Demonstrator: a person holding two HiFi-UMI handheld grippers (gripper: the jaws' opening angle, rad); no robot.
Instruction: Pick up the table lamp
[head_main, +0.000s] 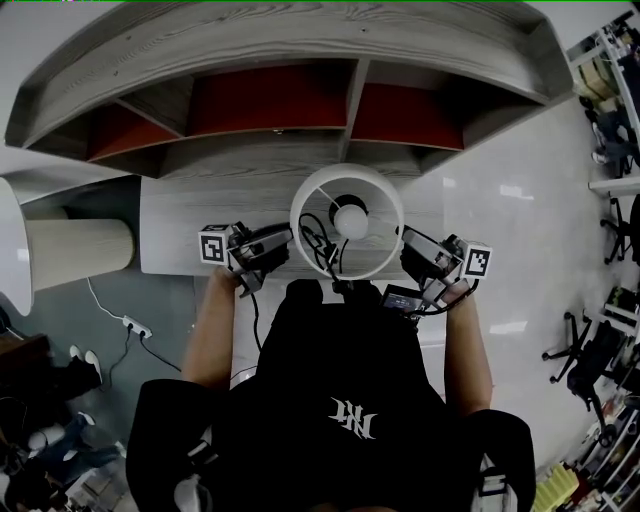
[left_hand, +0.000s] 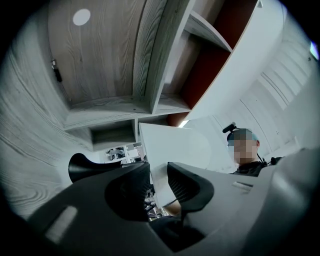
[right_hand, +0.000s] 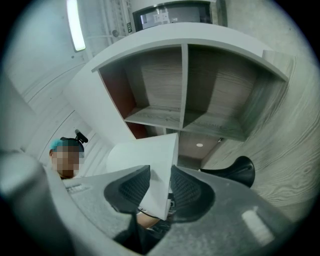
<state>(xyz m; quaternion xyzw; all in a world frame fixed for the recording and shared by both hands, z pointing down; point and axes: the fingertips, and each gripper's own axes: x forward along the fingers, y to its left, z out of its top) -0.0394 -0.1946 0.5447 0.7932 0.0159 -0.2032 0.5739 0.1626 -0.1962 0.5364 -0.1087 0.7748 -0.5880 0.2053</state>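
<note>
Holding the white drum-shaded table lamp (head_main: 350, 218) over the grey wood-grain desk (head_main: 180, 215), in front of the curved shelf unit (head_main: 280, 50). Clamps the left gripper (head_main: 280, 244) on the shade's left wall and the right gripper (head_main: 408, 250) on its right wall, pinching the thin material between each pair of pads. Grips opposite sides, likely to keep the black flared base (right_hand: 240, 172) hanging straight instead of tipping.

Black white-logo T-shirt (head_main: 340, 400); left tool (head_main: 284, 241) and right tool (head_main: 409, 247) dark, marker-cubed.
</note>
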